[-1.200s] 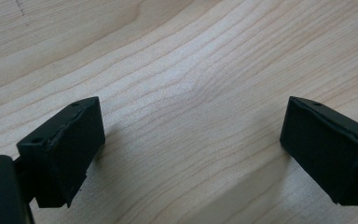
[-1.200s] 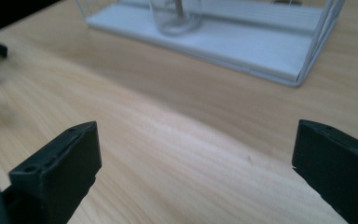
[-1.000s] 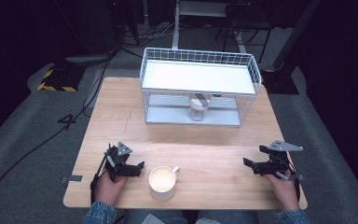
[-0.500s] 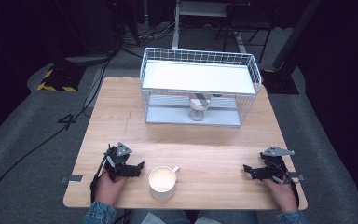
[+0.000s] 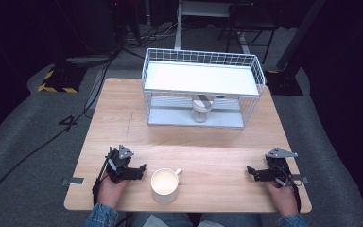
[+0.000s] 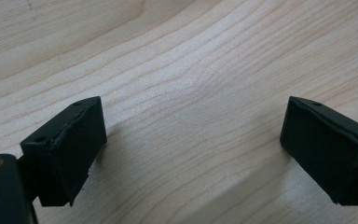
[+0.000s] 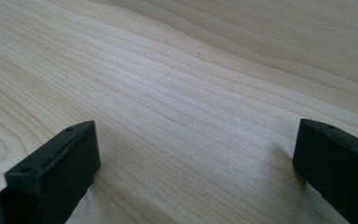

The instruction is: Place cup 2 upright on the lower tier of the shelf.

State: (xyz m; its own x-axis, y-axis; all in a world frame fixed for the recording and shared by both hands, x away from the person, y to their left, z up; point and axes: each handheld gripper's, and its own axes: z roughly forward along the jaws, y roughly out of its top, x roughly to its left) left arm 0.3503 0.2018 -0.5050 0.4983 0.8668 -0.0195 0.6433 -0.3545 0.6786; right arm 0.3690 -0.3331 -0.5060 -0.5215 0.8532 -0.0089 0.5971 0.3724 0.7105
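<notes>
A white mug (image 5: 165, 185) stands near the table's front edge, handle pointing right and away. My left gripper (image 5: 141, 170) rests on the wood just left of the mug, and its jaws stand open over bare wood (image 6: 191, 154). My right gripper (image 5: 251, 171) lies at the front right, far from the mug. Its jaws have just been opening and stand wide apart with nothing between them (image 7: 196, 172).
A white wire rack (image 5: 151, 101) with a flat white shelf stands at the back of the wooden table (image 5: 208, 146). A small pale cup-like object (image 5: 202, 109) sits under the shelf. Cables and dark stands lie on the floor beyond.
The right gripper has shifted slightly down and toward the table's front edge. The left gripper and the mug have not moved.
</notes>
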